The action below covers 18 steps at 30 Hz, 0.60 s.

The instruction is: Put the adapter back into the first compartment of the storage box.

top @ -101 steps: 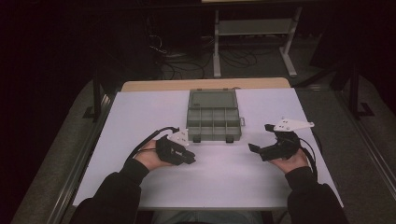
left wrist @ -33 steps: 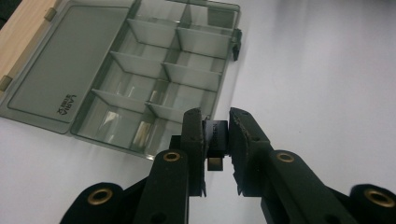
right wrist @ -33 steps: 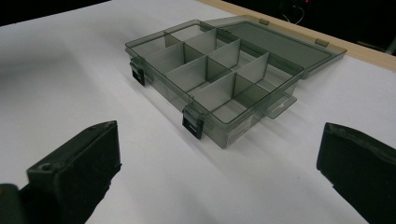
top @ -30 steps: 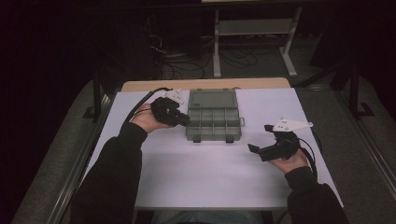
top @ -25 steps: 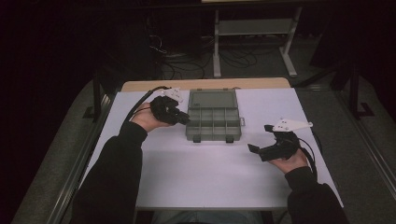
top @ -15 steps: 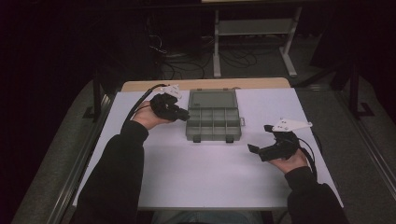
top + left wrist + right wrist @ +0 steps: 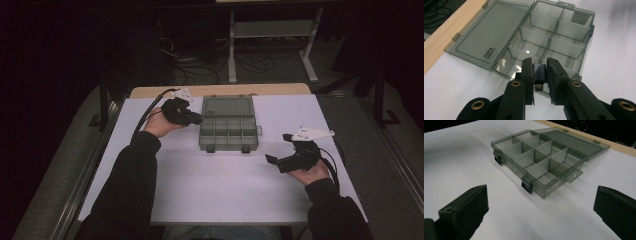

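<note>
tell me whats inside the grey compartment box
The open compartment box looks empty wherever its floor shows. The left gripper, shut on a small black adapter, covers part of the nearest cell.

The white-covered table [image 7: 220, 185] is overlooked from above and afar. The smoky-grey compartmented plastic box [image 7: 229, 131], frame centre, is shared closely: from its hinged side [image 7: 554, 37], and from its latch side [image 7: 541, 162].

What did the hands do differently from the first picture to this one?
The left gripper went from the near side of the table up to the left edge of the organizer box. It is shut on a small black adapter, held over the box's nearest compartment. The right gripper stayed where it was, jaws wide open. The box stayed put, lid open.
</note>
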Tool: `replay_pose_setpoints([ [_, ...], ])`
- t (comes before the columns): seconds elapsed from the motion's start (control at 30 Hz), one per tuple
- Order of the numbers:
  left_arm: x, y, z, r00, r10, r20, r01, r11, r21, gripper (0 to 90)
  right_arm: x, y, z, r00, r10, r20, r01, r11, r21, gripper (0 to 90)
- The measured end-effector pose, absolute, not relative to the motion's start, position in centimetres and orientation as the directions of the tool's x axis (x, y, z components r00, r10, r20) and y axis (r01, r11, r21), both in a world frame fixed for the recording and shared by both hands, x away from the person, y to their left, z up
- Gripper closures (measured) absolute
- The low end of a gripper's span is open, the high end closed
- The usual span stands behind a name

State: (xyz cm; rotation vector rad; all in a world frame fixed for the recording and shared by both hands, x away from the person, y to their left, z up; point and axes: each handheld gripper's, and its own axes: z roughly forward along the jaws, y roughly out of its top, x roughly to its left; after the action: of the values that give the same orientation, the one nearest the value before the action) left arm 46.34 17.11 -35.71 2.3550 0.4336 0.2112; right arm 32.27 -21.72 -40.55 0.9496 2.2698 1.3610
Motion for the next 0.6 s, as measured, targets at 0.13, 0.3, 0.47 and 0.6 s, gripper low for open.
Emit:
replay_pose_setpoints([
  [0.13,46.7,16.9,-36.0,0.928,0.372,0.03,0.249,-0.676,0.693,76.4,32.3,-21.7,-40.5,-0.724,0.687,0.056,0.374,0.322,0.87,0.0],
  [0.3,47.1,16.7,-36.3,0.924,0.382,0.024,0.25,-0.648,0.719,76.4,32.3,-21.7,-40.5,-0.724,0.687,0.057,0.374,0.322,0.87,0.0],
  [0.47,47.5,16.6,-36.8,0.915,0.402,0.015,0.262,-0.624,0.736,76.4,32.3,-21.8,-40.5,-0.724,0.687,0.058,0.374,0.321,0.87,0.0],
  [0.6,47.8,16.3,-37.2,0.911,0.412,0.017,0.267,-0.62,0.738,76.4,32.3,-21.8,-40.5,-0.725,0.686,0.058,0.373,0.321,0.871,0.0],
])
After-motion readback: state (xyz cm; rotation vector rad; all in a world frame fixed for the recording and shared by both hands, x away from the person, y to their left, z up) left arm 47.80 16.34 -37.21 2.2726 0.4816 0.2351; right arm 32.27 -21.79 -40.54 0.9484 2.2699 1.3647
